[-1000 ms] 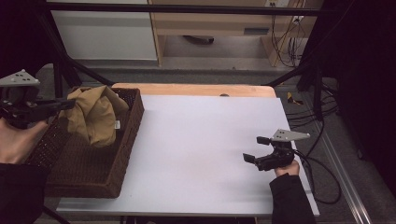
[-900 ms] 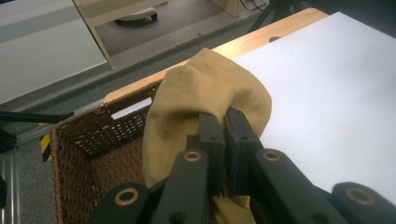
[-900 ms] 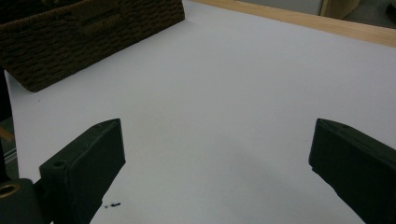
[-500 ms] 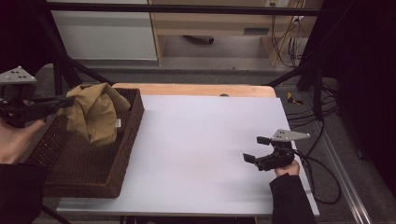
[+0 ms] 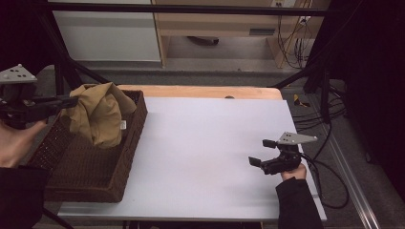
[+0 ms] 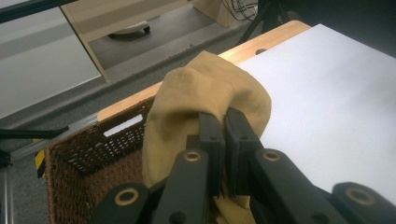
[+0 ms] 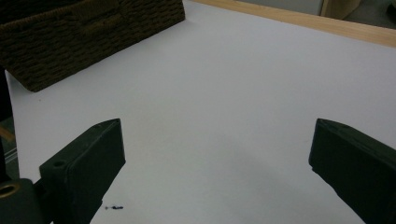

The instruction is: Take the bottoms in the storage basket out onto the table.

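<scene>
Tan cloth (image 5: pixel 99 116) pinched by left gripper (image 5: pixel 71 101) above wicker basket (image 5: pixel 81 169), right gripper (image 5: pixel 259 152) open, empty

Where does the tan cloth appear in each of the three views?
High view: tan cloth at left, held up over the wicker basket by the left tool.
Left gripper view: centre, pinched between the jaws.
Right gripper view: not in it.
Shared landmark: the wicker basket.

Right gripper (image 7: pixel 217 172) jaws spread wide over bare white table (image 7: pixel 243 84), nothing between them; wicker basket (image 7: pixel 88 32) sits at table's far left corner.
</scene>
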A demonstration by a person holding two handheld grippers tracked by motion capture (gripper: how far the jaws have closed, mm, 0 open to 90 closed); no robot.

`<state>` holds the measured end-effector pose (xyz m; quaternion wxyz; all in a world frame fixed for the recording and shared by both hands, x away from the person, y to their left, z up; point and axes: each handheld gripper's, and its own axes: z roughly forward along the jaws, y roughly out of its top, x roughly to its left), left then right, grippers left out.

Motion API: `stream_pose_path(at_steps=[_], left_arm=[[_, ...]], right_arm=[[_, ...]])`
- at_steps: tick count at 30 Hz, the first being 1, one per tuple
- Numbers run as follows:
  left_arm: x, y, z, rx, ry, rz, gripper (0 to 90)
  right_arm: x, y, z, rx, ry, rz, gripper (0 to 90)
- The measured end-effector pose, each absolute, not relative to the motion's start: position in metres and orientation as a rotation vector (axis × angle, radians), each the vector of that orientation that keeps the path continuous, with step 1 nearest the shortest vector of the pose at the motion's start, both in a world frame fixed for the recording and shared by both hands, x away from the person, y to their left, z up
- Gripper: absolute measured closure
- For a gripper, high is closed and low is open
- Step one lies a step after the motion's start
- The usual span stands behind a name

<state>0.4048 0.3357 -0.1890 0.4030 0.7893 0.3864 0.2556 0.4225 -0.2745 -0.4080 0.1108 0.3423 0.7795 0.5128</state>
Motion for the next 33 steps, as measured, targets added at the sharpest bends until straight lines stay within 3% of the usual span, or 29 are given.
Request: stream_pose_path(at_steps=[33], left_arm=[[0.408, 0.292, -0.181, 2.01, 0.853, 0.585, 86.5]], right_arm=[[0.422, -0.275, -0.407, 1.003, 2.288, 1.507, 4.1]])
